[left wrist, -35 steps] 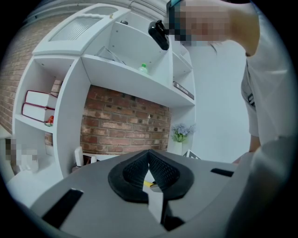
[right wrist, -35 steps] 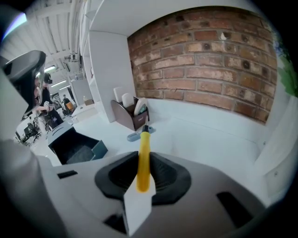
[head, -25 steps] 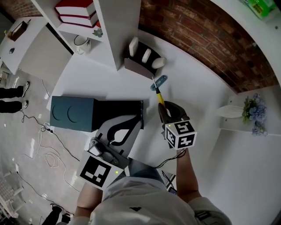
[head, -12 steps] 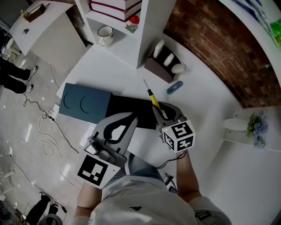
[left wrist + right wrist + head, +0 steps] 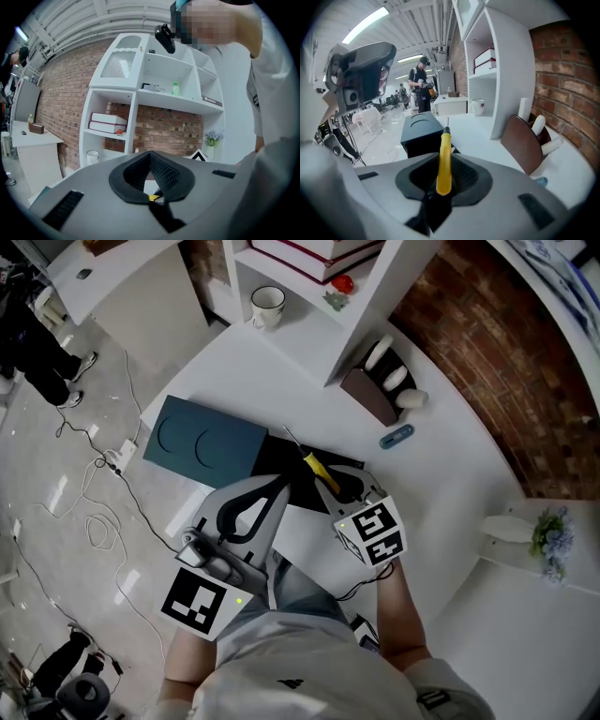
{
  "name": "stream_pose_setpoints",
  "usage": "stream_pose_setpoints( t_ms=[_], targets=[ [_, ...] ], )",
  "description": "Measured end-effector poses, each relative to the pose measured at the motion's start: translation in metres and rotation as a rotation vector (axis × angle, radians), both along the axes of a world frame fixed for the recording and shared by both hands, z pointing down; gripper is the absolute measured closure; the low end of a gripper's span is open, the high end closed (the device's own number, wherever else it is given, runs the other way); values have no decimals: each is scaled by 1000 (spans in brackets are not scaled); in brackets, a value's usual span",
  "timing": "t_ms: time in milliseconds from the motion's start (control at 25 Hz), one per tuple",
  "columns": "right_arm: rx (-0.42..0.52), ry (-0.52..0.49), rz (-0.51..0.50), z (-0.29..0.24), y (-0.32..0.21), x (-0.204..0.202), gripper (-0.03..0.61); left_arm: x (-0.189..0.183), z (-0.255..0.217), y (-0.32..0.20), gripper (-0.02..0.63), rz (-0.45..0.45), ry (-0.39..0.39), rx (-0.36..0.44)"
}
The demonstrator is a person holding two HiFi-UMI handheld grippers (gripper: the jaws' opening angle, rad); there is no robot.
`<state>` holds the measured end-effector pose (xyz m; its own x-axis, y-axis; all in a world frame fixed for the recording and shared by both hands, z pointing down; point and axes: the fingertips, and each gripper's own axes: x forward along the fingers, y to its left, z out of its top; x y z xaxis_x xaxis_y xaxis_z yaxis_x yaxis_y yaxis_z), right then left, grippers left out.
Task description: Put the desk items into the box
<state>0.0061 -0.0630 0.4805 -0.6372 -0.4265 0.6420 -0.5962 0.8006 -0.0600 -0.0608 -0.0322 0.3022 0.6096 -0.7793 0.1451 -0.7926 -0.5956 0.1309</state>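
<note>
Yellow plastic fills my right gripper view. The screwdriver point(image 5: 444, 154) is clamped by its handle between the jaws of the right gripper point(image 5: 443, 183), and its thin metal shaft points forward toward the dark teal box point(image 5: 419, 129). In the head view the screwdriver hangs over the black section point(image 5: 277, 463) that adjoins the teal part of the box on the white desk point(image 5: 281, 381). I cannot tell whether its tip touches anything. My left gripper point(image 5: 278, 487) sits just beside the right one, near the box's edge, with its jaws closed together at the tips and nothing held between them. A small blue item point(image 5: 397, 438) lies on the desk apart from the box, near a brown holder point(image 5: 375, 395) with white pieces standing in it.
</note>
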Motion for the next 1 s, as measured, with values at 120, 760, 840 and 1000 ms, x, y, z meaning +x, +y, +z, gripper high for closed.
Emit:
stream_pose_setpoints(
  t_ms=[120, 760, 840, 1000],
  targets=[
    [-18, 22, -43, 9, 5, -8, 494, -9, 1, 2, 601, -24, -1, -1],
    [-118, 227, -164, 57, 25, -21, 494, -36, 3, 6, 601, -73, 2, -3],
    [-123, 234, -163, 59, 24, -22, 494, -39, 4, 7, 601, -79, 1, -6],
    [-133, 262, -167, 64, 23, -25, 492, -44, 4, 8, 601, -92, 5, -7]
  ],
)
